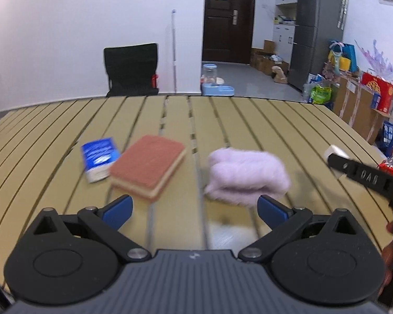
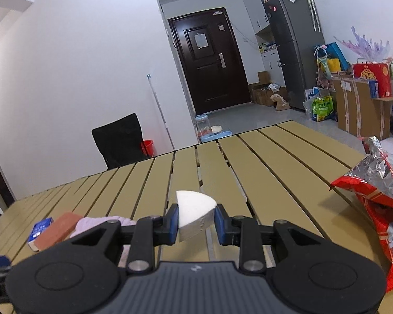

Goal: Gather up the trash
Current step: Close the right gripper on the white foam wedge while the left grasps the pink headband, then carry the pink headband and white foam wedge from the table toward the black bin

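Three items lie in a row on the slatted surface (image 1: 249,120) ahead of the left claw (image 1: 195,210): a blue tissue pack (image 1: 98,157) farthest left, a red-topped sponge (image 1: 148,166) just beside it, and a folded pink cloth (image 1: 246,175) further right. The left claw stands wide with nothing between its blue pads, hovering short of the sponge and cloth. To the right, the right claw (image 2: 195,225) is clamped on a white foam wedge (image 2: 195,214), which rides clear of the surface between the pads. At the far right edge sits a red foil snack bag (image 2: 377,191), its mouth gaping.

The step in hand looks like carrying the foam scrap to a collection point, probably that open bag. The next move calls for swinging the wedge rightward over the bag's mouth and spreading the pads there. The left claw could steady the bag, since crinkled foil may slide or fold.
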### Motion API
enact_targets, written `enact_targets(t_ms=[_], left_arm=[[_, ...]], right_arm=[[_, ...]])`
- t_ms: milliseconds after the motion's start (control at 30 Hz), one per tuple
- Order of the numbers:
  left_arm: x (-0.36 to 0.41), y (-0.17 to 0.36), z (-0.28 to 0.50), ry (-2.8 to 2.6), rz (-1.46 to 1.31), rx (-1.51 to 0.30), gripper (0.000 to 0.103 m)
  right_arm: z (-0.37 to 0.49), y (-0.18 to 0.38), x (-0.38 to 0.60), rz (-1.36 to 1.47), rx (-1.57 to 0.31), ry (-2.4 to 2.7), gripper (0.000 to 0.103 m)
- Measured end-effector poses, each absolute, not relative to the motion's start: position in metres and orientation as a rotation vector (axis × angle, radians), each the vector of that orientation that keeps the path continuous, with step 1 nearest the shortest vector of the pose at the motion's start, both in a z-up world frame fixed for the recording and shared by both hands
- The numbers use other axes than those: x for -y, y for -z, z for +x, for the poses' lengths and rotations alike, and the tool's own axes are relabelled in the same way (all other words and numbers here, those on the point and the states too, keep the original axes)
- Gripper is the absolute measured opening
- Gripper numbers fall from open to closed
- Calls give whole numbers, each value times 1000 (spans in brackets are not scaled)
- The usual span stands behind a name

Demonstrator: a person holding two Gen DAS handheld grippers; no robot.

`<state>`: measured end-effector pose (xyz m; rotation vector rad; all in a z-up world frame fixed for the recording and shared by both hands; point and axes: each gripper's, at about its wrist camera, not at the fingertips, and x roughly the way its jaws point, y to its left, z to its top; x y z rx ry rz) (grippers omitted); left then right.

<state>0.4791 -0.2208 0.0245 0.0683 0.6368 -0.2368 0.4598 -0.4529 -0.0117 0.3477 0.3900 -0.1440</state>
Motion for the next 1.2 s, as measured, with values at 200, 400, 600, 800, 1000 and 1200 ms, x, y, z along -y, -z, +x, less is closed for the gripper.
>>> enact_targets(t_ms=[200, 400, 600, 800, 1000, 1200], left_arm=[[264, -19, 513, 233, 84, -683, 103], [299, -6, 539, 193, 154, -722, 103], [308, 9, 550, 223, 140, -767, 103], [307, 23, 557, 242, 118, -805, 82], [308, 19, 544, 273, 152, -729, 37], [306, 9, 527, 266, 173, -688, 31]], right_arm=[[465, 17, 468, 370, -379, 131, 27], [472, 24, 482, 382, -379, 156, 27], [481, 30, 484, 384, -397, 150, 27], [486, 30, 489, 395, -410, 135, 27], [489, 31, 487, 383, -418, 120, 27], [491, 29, 482, 357, -426, 100, 27]])
